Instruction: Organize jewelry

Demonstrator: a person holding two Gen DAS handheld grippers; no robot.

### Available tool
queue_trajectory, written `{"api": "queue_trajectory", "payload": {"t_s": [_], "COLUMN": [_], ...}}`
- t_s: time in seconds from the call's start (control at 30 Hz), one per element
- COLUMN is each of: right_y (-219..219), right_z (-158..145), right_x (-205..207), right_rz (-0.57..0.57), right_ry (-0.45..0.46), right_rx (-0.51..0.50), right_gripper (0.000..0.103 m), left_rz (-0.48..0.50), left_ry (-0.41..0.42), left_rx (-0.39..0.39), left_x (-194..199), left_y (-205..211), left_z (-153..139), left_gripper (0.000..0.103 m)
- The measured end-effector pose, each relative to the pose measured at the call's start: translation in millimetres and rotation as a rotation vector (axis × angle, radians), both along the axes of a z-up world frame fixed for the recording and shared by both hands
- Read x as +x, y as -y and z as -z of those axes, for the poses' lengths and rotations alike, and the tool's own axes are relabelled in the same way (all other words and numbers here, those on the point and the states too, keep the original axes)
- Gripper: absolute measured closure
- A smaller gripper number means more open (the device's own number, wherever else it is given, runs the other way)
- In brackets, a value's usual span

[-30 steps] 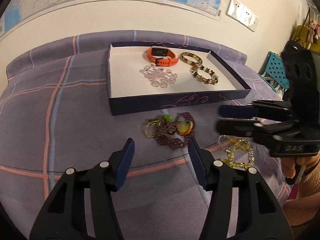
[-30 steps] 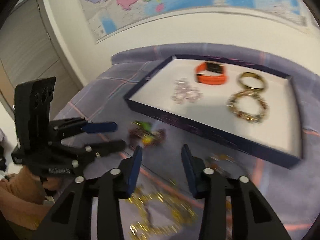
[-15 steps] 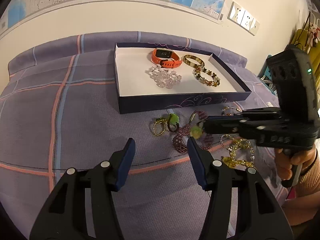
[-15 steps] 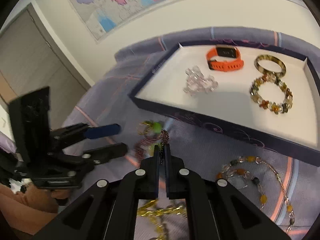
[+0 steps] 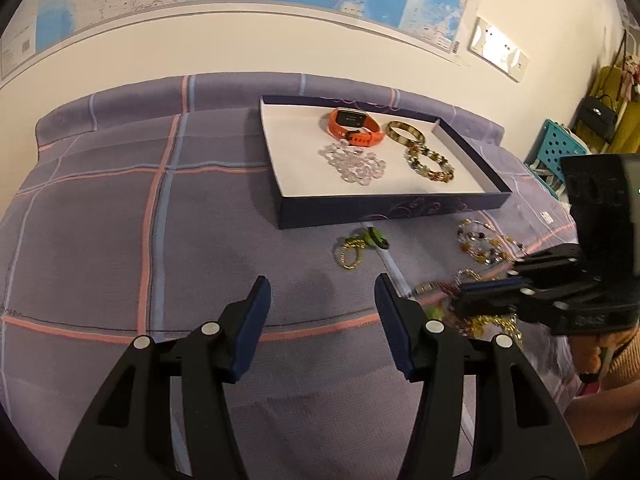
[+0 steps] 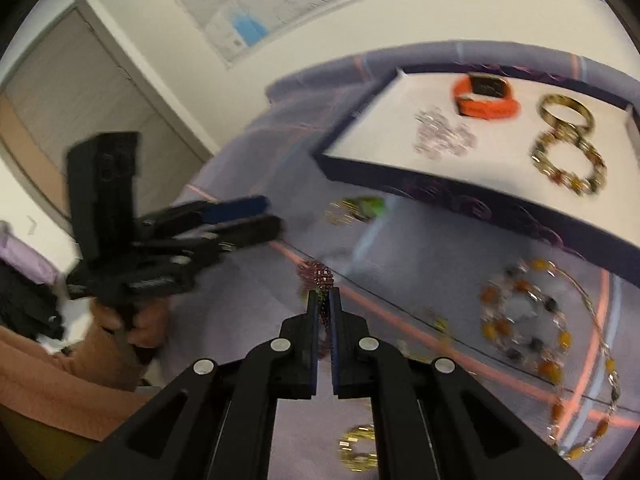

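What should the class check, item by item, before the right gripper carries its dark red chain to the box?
1. Right gripper closed on the dark red chain: ok, it bunches at the fingertips.
2. Chain clear of the bedspread: cannot tell, the picture is blurred.
3. Free room in the box: ok, bare white floor at its near and left parts.
4. Left gripper out of the way: ok, open, empty, off to the side.
5. Chain untangled from the gold chain: cannot tell, they lie close in the left view.
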State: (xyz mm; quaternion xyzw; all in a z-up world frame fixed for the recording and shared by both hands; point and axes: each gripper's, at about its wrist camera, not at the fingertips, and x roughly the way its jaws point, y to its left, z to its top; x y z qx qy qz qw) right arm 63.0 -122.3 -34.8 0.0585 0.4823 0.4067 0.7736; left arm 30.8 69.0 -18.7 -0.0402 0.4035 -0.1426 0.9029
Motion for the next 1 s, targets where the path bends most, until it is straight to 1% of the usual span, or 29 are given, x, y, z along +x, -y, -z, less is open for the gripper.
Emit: {"api": "queue_trajectory", "payload": {"t_s": [0.03,0.13,0.17,0.23,0.37,0.47,0.53,0.57,0.6,0.63,0.8,0.87,0.93,0.97,1.0], "right_y": [5,14,18,19,13,-4,-13,-15,-17,-18,-20,-21,-21,-20,-18], "right_z": [3,7,6,5,-8,-16,-13,-11,-8,-7,-7,-7,-6,-6,-7], "right_x": [2,5,6,6,-6,-15,-16,-16,-15,-14,-12,-13,-12,-11,-11], "right_rz": [0.011,0.052,0.072,0.068,0.041,-0.019,-0.035,-0.038,-0.039,-0.038,-0.038,-0.045,-0.061,-0.051,-0.034], "right_ry": [-0.024,-0.042,-0.037,-0.034,0.042,0.107,0.125,0.126,0.125,0.126,0.140,0.149,0.135,0.126,0.129], "right_rx": [0.025,0.016,0.013,0.018,-0.017,-0.064,-0.109,-0.121,-0.137,-0.145,-0.149,-0.158,-0.134,-0.123,-0.115], "right_gripper": [0.098,0.091,0.090,0.090,0.090,0.090,0.089,0.088,0.084,0.084,0.084,0.086,0.088,0.088,0.084], "left_rz": [0.009,0.049,0.062,0.086,0.116,0.119,0.115,0.113,0.111,0.110,0.104,0.102,0.104,0.105,0.107], "left_ry": [0.002,0.013,0.016,0.014,0.004,-0.004,-0.006,-0.008,-0.009,-0.010,-0.016,-0.014,-0.013,-0.012,-0.011], "left_rx": [0.002,0.008,0.011,0.006,0.027,0.030,0.031,0.031,0.030,0.029,0.027,0.029,0.028,0.031,0.030], "left_x": [-1,-8,-9,-11,-13,-13,-12,-12,-12,-12,-13,-13,-12,-12,-12], "left_y": [2,12,15,22,34,38,39,39,39,38,35,35,35,35,36], "left_z": [0,-2,-2,-2,3,6,7,7,7,7,7,7,7,7,7], "left_gripper": [0.049,0.048,0.047,0.047,0.047,0.048,0.048,0.048,0.048,0.048,0.048,0.048,0.048,0.049,0.049]}}
